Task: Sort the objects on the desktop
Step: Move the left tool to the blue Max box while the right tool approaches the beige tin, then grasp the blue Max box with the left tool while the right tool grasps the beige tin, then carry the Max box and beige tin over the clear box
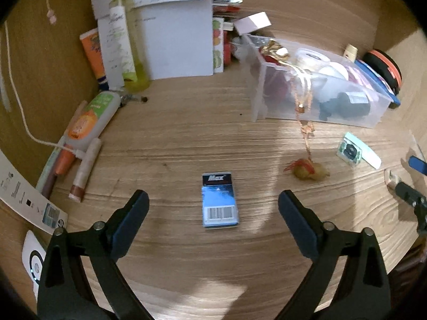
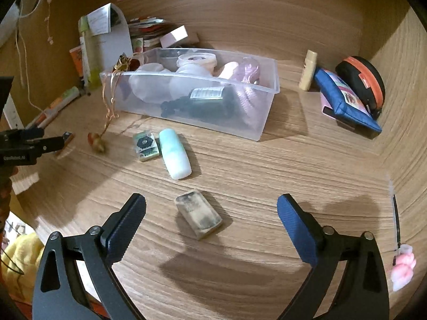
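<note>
Right now both grippers are hanging over the desk (image 1: pixel 170 138) with jaws spread wide and nothing between the pads. The left gripper (image 1: pixel 213 208) is pointing down at a small blue box (image 1: pixel 219 200), which is lying flat on the wood, barcode end toward the camera, roughly centred between the fingers but not touched. The right gripper (image 2: pixel 211 209) is framing a worn grey block (image 2: pixel 198 214), lying askew on the desk, also untouched.

Further back the clear bin (image 2: pixel 269 90) is sitting near the rear wall, already holding jars, a dark bottle and other bits; it looks like the place loose items are being sorted into. A pale green tube (image 2: pixel 175 154) and a small green packet (image 2: pixel 146 146) are lying side by side between the block and the bin, and a small charm (image 1: pixel 311 170) on a gold cord is trailing out of the bin's corner.

This seems to be the approach stage of two picks. Next, each gripper would need lowering until the pads are flanking its item. The block's skew probably calls for a slight wrist turn before closing, while the box is already lined up. Both items are low and flat, so the pads must be reaching nearly to the wood.
</note>
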`<state>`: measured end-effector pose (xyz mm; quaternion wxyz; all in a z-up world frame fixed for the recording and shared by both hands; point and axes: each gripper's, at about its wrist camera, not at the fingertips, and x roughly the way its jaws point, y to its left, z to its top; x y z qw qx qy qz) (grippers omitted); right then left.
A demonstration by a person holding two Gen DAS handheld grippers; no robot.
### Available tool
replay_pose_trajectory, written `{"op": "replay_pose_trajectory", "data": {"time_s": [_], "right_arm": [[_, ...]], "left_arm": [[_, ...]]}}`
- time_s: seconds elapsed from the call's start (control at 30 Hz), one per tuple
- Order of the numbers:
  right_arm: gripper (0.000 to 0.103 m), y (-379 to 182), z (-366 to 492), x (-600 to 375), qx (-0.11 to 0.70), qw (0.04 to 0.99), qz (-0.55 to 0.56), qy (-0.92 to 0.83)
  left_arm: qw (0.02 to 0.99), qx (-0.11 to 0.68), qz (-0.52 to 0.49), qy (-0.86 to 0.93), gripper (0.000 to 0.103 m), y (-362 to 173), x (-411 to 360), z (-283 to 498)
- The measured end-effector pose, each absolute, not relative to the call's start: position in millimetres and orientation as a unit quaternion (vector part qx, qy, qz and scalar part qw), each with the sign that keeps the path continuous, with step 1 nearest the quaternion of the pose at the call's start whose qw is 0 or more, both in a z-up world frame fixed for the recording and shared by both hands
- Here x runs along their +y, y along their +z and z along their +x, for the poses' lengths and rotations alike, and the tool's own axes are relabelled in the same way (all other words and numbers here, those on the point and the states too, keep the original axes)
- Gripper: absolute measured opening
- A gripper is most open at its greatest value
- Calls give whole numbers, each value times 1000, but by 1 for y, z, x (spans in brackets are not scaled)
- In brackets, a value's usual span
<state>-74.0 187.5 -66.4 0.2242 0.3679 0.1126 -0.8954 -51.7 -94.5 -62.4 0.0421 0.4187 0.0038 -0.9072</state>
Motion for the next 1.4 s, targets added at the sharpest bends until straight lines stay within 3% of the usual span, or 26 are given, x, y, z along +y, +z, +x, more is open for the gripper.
{"op": "replay_pose_trajectory", "data": {"time_s": [0.07,0.2,0.27,0.37,0.43,0.53,1.03,1.4], "right_arm": [[78,-68,-75,188,110,232,373,-892],[63,-75,-78,188,107,244,389,-882],[49,-79,-78,187,110,249,396,-877],[41,-80,-72,187,113,262,386,-878],[31,-80,-71,187,114,265,381,-879],[26,-80,-72,188,106,271,381,-878],[23,-50,-92,210,42,281,364,-887],[21,-13,-119,217,45,273,318,-907]], "left_arm": [[34,-4,422,-906,76,-64,-89,-53],[22,8,437,-899,57,-71,-89,-61],[32,13,431,-902,43,-71,-92,-61],[44,18,426,-904,27,-71,-96,-61],[45,22,423,-905,27,-72,-98,-60],[41,29,420,-906,27,-72,-99,-57],[17,44,365,-930,27,-31,-82,-54],[-28,49,316,-947,27,15,-54,-94]]}}
